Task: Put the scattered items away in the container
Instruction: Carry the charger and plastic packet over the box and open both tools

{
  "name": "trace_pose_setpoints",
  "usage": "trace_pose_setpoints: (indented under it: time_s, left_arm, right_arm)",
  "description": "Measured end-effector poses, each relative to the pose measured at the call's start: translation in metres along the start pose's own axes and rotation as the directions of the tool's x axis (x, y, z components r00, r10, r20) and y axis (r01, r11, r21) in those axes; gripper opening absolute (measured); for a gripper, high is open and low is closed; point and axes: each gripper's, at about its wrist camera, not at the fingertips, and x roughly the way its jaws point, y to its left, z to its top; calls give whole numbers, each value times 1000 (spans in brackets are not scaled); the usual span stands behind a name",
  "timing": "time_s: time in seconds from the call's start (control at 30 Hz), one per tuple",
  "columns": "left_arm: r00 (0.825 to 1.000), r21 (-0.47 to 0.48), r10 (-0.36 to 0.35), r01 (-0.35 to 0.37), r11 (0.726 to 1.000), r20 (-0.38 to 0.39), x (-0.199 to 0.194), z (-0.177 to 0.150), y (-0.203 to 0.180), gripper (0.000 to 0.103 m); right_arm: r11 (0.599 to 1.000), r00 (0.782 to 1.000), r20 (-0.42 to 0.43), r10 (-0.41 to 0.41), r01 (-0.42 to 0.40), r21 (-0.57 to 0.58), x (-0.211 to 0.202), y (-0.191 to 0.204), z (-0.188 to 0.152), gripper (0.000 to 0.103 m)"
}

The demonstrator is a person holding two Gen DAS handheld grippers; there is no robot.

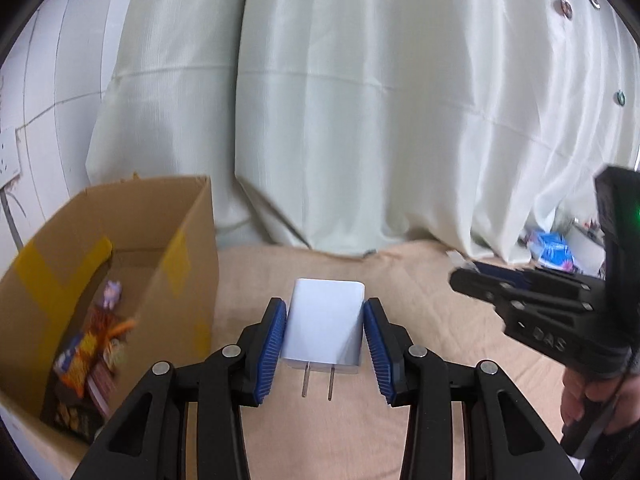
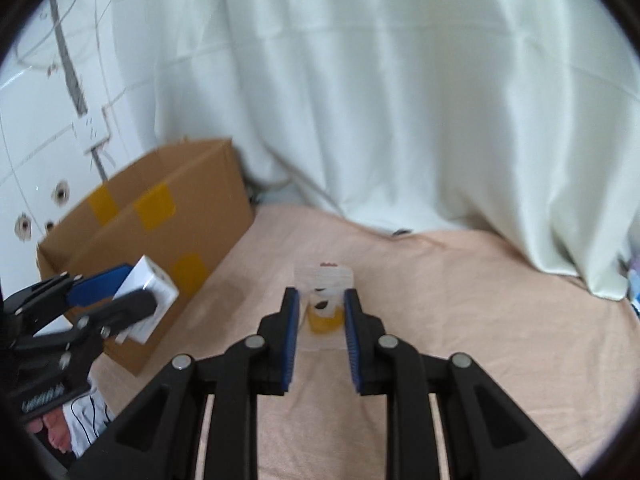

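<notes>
Scattered items already tidied, a heap of colourful snack packets [image 1: 90, 356], are seen at the far left inside the open brown cardboard box [image 1: 188, 240], which is patched with yellow tape and stands on a peach-coloured cloth-covered surface [image 1: 420, 320]. To its right, a white rectangular plug-in charger with two metal prongs [image 1: 324, 324] is clamped between the blue ribbed pads of the left gripper [image 1: 325, 312], jaws narrowly parted to the charger's width, and is held clear of the cloth beside the box wall. Further right, the right gripper [image 2: 320, 304] is closed on a small, blurred clear plastic packet with a yellow and black content [image 2: 324, 304], its pads pressed on both sides. A pale green curtain [image 1: 360, 100] is hung behind the whole scene.
</notes>
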Motion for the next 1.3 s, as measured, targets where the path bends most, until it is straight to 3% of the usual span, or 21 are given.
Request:
trace_pose_setpoints:
  time_s: [0.23,0.4,0.57,0.77,1.0,1.3]
  left_arm:
    - [990,-20,108,-107,994,86,-23,47,46,41]
    - [971,-43,211,-208,977,112,-40,68,95,41]
    - [947,-104,309,-300,948,90,-47,73,150,41]
    - [916,-129,397,-388,913,55,-53,63,197,41]
    - [913,-149,408,-406,902,-14,-39,42,227,41]
    - [916,-148,399,-400,904,-39,-39,21,227,41]
  right_arm:
    - [999,997,75,12,-9,-38,-11,21,35,25]
    - [992,987,119,111,-103,-69,-7,60,71,25]
    - [971,968,129,216,-200,-131,15,114,101,25]
    - [938,948,82,309,-289,-190,50,177,120,25]
    - [914,934,-1,356,-348,-209,90,215,116,25]
    - [903,930,-62,361,-366,-226,106,232,99,25]
